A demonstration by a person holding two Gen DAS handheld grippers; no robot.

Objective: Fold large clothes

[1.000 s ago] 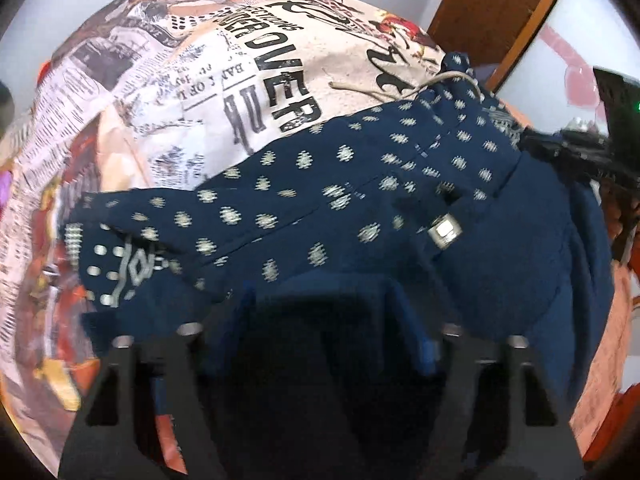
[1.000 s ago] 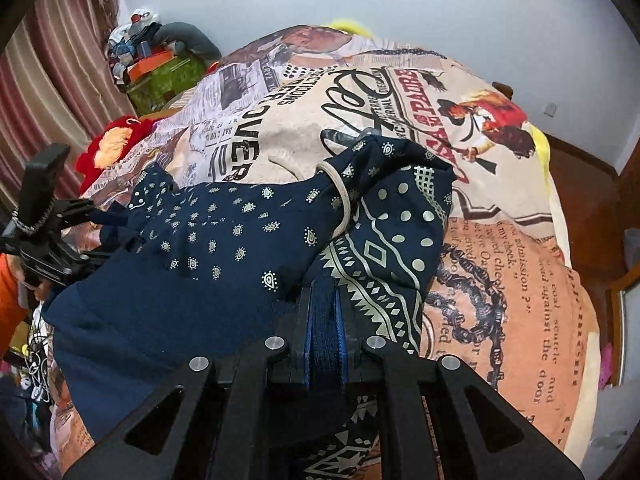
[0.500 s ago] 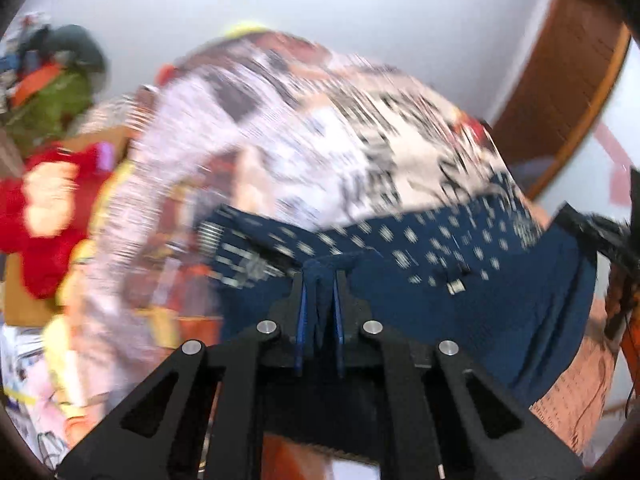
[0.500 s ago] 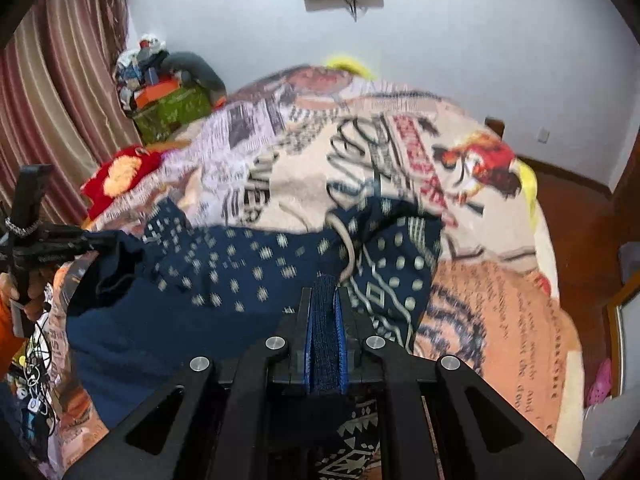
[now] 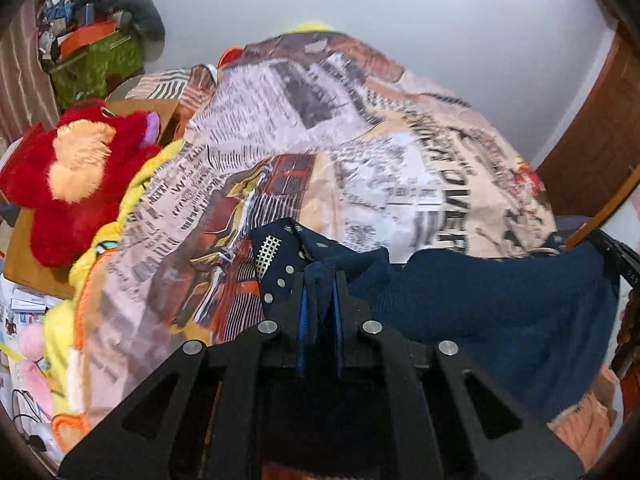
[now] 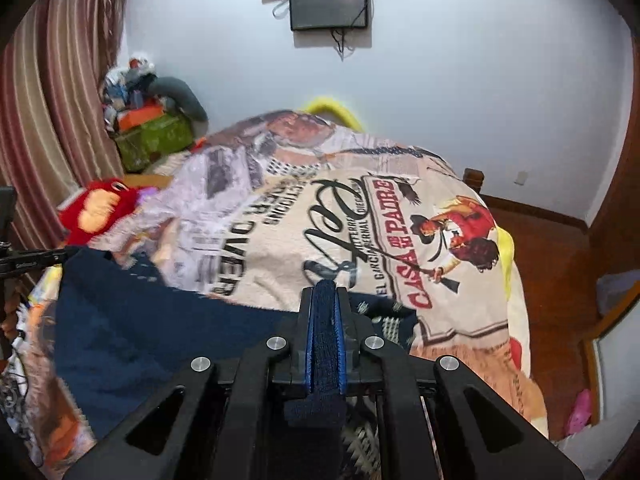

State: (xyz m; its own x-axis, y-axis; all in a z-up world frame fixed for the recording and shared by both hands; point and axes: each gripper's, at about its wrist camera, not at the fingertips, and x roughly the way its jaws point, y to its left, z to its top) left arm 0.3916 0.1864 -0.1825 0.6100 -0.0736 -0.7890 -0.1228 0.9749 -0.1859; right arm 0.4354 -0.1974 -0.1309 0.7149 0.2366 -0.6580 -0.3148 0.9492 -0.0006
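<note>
Now | left gripper [image 5: 319, 280], right gripper [image 6: 324, 292] | both clamp navy garment [image 5: 500, 312]

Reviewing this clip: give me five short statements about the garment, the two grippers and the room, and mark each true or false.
1. Both grippers are shut on the navy garment. True: the left gripper and the right gripper each pinch a fold of it.
2. The garment lies flat and neatly folded on the bed. False: it hangs stretched between the grippers above the printed bedspread.
3. A red plush toy sits to the left of the bed. True.
4. The bedspread is plain white. False: it carries newspaper-style print and a cowboy figure.
5. The wall behind the bed is bare. False: a dark screen is mounted on it.
</note>
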